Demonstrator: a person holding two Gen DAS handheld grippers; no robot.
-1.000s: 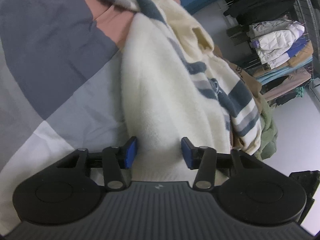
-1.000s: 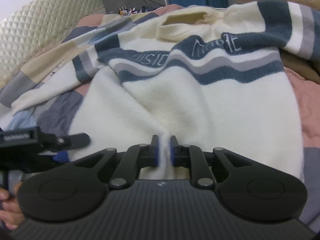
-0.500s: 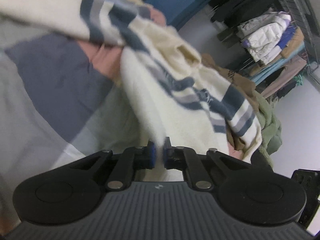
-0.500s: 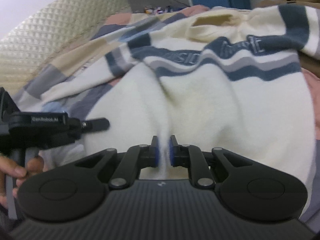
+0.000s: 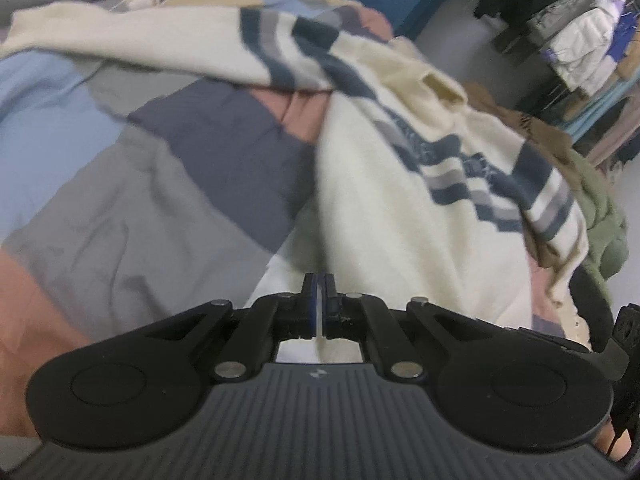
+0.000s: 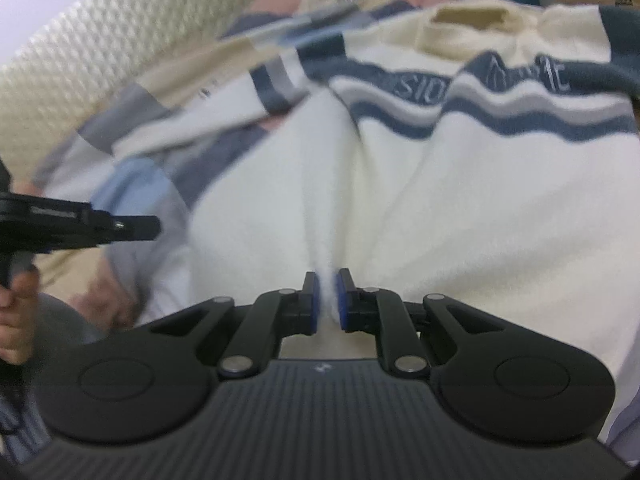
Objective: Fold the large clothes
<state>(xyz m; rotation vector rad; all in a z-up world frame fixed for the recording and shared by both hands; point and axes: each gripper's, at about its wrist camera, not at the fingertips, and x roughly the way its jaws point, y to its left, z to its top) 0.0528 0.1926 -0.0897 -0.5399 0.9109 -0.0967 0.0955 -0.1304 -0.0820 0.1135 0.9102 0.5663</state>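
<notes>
Here, both grippers, left (image 5: 319,286) and right (image 6: 328,286), pinching soft, floppy, thick cream sweater (image 6: 460,208) at hem.

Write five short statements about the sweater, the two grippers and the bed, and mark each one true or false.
1. The left gripper is shut on the sweater's cream fabric. True.
2. The right gripper is open and holds nothing. False: its jaws pinch a ridge of the sweater's hem.
3. The sweater is plain cream with no pattern. False: navy and grey stripes with lettering cross its chest.
4. The sweater lies on a patchwork bedcover of grey, blue and pink blocks. True.
5. Both sleeves are already folded over the sweater's front. False: one sleeve stretches out across the bedcover.
</notes>
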